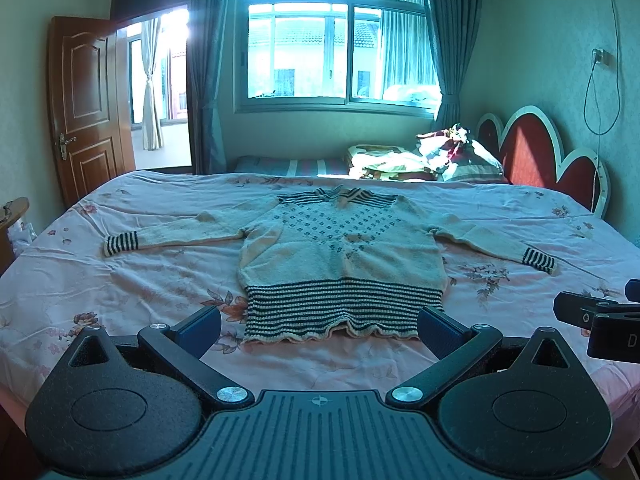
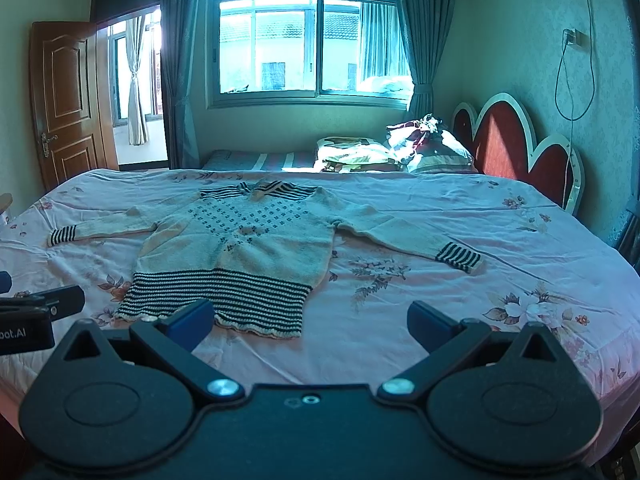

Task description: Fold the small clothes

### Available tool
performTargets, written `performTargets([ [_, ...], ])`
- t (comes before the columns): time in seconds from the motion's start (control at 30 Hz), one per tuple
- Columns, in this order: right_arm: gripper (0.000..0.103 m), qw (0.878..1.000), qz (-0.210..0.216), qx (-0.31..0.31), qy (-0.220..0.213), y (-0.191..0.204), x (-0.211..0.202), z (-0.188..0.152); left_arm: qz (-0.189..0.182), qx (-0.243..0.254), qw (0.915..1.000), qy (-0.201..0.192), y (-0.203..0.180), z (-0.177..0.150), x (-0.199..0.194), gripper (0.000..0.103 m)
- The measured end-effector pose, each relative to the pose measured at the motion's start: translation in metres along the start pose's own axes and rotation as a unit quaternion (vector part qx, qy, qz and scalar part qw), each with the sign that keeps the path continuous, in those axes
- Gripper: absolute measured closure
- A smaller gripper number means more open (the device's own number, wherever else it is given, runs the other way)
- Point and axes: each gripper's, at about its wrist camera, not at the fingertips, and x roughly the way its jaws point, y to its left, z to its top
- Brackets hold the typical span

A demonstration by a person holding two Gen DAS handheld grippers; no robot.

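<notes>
A small cream knitted sweater (image 1: 340, 248) with dark striped hem, cuffs and collar lies flat and face up on the bed, both sleeves spread sideways. My left gripper (image 1: 320, 330) hovers open just short of the striped hem, nothing between its fingers. In the right wrist view the same sweater (image 2: 240, 240) lies ahead and to the left. My right gripper (image 2: 310, 322) is open and empty over the sheet, near the hem's right corner. Each gripper shows at the edge of the other's view: the right gripper (image 1: 596, 316), the left gripper (image 2: 36, 312).
The bed has a pink floral sheet (image 1: 120, 280) and a red scalloped headboard (image 1: 532, 152) at the right. Pillows and a folded quilt (image 1: 420, 156) are piled at the far right. A window (image 1: 336, 40) is behind, an open wooden door (image 1: 84, 104) at the left.
</notes>
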Motion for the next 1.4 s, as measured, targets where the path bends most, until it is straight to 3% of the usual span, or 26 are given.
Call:
performTargets([
  [0.13, 0.001, 1.0, 0.002, 0.001, 0.001, 0.001, 0.001, 0.0, -0.006, -0.009, 0.9999, 0.004, 0.002, 0.0, 0.002, 0.0],
  [0.33, 0.001, 1.0, 0.007, 0.023, -0.002, -0.003, 0.012, 0.0, -0.031, -0.068, 0.9972, 0.006, 0.021, -0.001, 0.014, 0.0],
  [0.47, 0.001, 0.998, -0.015, 0.053, -0.017, -0.013, 0.031, 0.002, -0.042, -0.057, 0.9975, 0.008, 0.022, 0.002, 0.042, 0.0],
  [0.6, 0.002, 0.993, 0.008, 0.121, -0.002, -0.041, 0.069, 0.008, -0.063, -0.084, 0.9943, 0.021, 0.03, 0.011, 0.091, 0.0],
  [0.67, 0.013, 0.987, 0.0, 0.158, -0.007, -0.058, 0.088, 0.011, -0.08, -0.098, 0.9916, 0.026, 0.036, 0.017, 0.119, 0.0],
  [0.73, 0.03, 0.982, -0.026, 0.187, -0.009, -0.077, 0.108, 0.015, -0.061, -0.088, 0.9941, 0.016, 0.038, 0.026, 0.143, 0.0],
  [0.77, 0.03, 0.979, -0.035, 0.202, -0.008, -0.086, 0.118, 0.018, -0.057, -0.081, 0.995, 0.012, 0.04, 0.032, 0.153, 0.0],
  [0.9, 0.035, 0.963, -0.049, 0.265, -0.011, -0.127, 0.16, 0.027, -0.061, -0.083, 0.9945, 0.022, 0.054, 0.06, 0.2, 0.0],
  [0.97, 0.054, 0.953, -0.046, 0.299, -0.009, -0.147, 0.182, 0.029, -0.049, -0.071, 0.9959, 0.027, 0.061, 0.07, 0.222, 0.0],
  [1.0, 0.056, 0.947, -0.044, 0.319, -0.008, -0.157, 0.193, 0.029, -0.039, -0.066, 0.9965, 0.032, 0.065, 0.075, 0.235, 0.0],
  [1.2, 0.055, 0.904, -0.072, 0.42, 0.022, -0.207, 0.256, 0.01, -0.017, -0.067, 0.996, 0.056, 0.078, 0.085, 0.287, 0.0],
  [1.4, 0.063, 0.86, -0.077, 0.504, 0.034, -0.253, 0.321, -0.017, -0.018, -0.088, 0.994, 0.062, 0.076, 0.087, 0.321, 0.0],
])
